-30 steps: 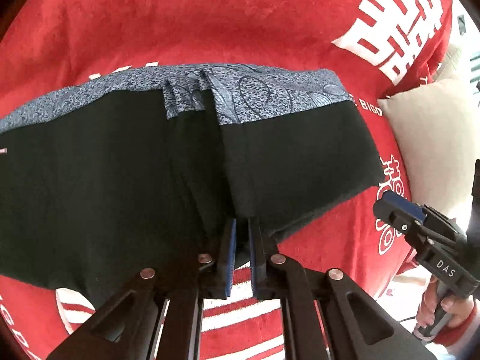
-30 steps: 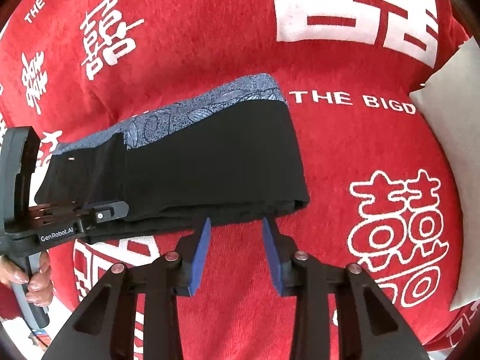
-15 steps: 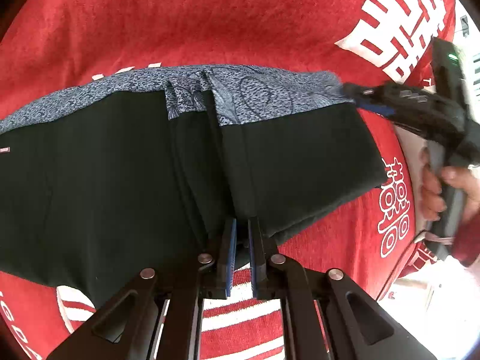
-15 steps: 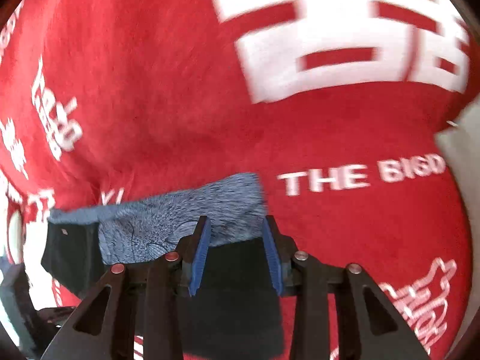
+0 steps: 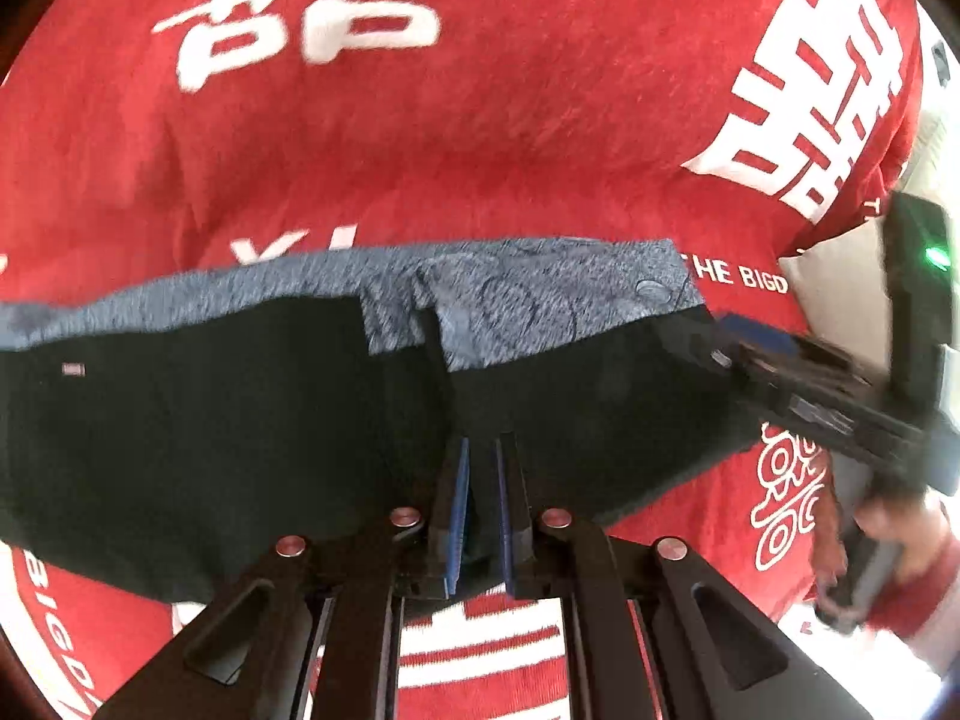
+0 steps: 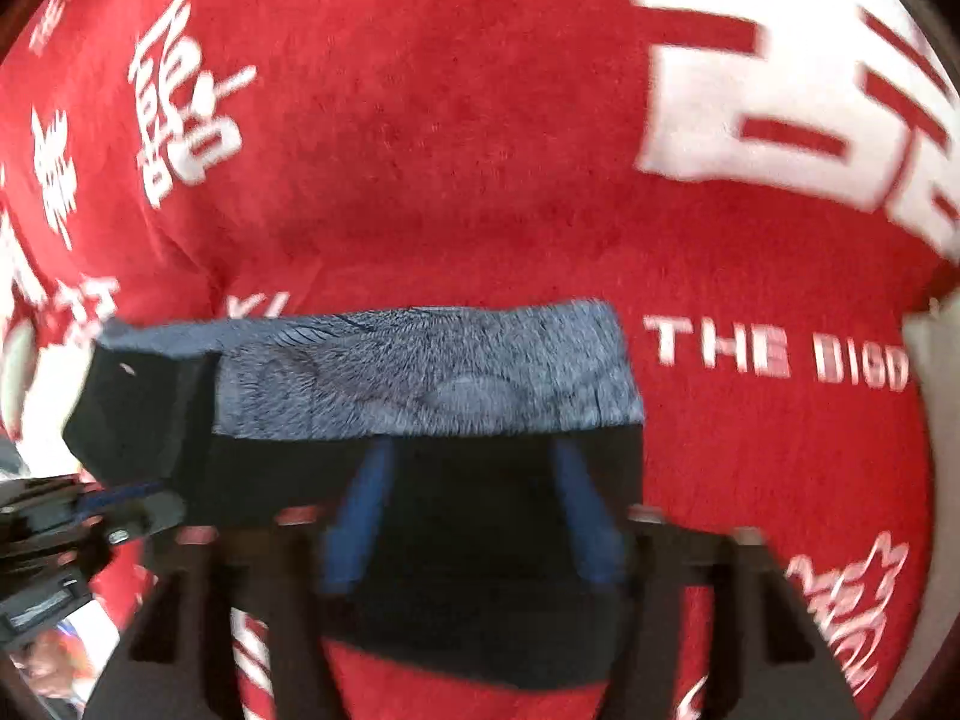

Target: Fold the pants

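Left gripper [image 5: 480, 501] is pinched on the near black edge of the pants [image 5: 240, 420], cloth bunched between the blue pads. Risk, by my judgement: the thin bite slips once lifted, or the layers shear apart. Right gripper [image 6: 474, 516] is low over the right end, jaws wide, black cloth between and under them, nothing gripped; the view is blurred. Beyond both jaws: grey waistband [image 6: 432, 378], then the red blanket [image 6: 450, 150].
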{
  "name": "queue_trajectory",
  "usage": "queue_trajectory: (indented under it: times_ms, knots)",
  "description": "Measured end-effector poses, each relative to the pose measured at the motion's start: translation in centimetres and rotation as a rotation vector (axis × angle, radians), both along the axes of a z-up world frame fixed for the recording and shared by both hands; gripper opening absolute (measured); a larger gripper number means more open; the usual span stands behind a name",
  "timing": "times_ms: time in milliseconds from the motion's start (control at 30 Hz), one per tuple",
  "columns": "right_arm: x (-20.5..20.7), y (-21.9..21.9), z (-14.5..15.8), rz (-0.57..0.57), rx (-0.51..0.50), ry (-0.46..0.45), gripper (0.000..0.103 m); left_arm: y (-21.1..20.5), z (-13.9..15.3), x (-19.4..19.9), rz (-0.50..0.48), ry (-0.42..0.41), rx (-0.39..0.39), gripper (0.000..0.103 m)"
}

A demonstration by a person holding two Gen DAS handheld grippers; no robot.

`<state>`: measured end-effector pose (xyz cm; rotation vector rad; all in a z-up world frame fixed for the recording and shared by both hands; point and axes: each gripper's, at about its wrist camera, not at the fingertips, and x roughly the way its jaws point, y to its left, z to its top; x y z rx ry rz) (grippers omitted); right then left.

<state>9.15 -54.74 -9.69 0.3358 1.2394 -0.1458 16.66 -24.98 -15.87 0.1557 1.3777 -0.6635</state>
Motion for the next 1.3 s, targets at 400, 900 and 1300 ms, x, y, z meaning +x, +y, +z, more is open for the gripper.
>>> queue_trajectory:
  times_ms: [400,900,1300]
  knots:
    - [-4.5,-1.4,0.5,-0.137,-0.119,0.116,0.081,-3.6,-2.3,-1.4,0.034,-0.055,0.135,0.082]
    - [-3.0,-1.5,-0.2,-0.202,0.270,0.015,0.081,-1.7,-4.6,-0.7,0.105,0.022,0.200,0.084]
    - [-2.6,-0.9,-1.9,-0.191,0.272,0.022,0.089,-0.4,-5.2,-0.7,0.117,0.030,0.200,0.090]
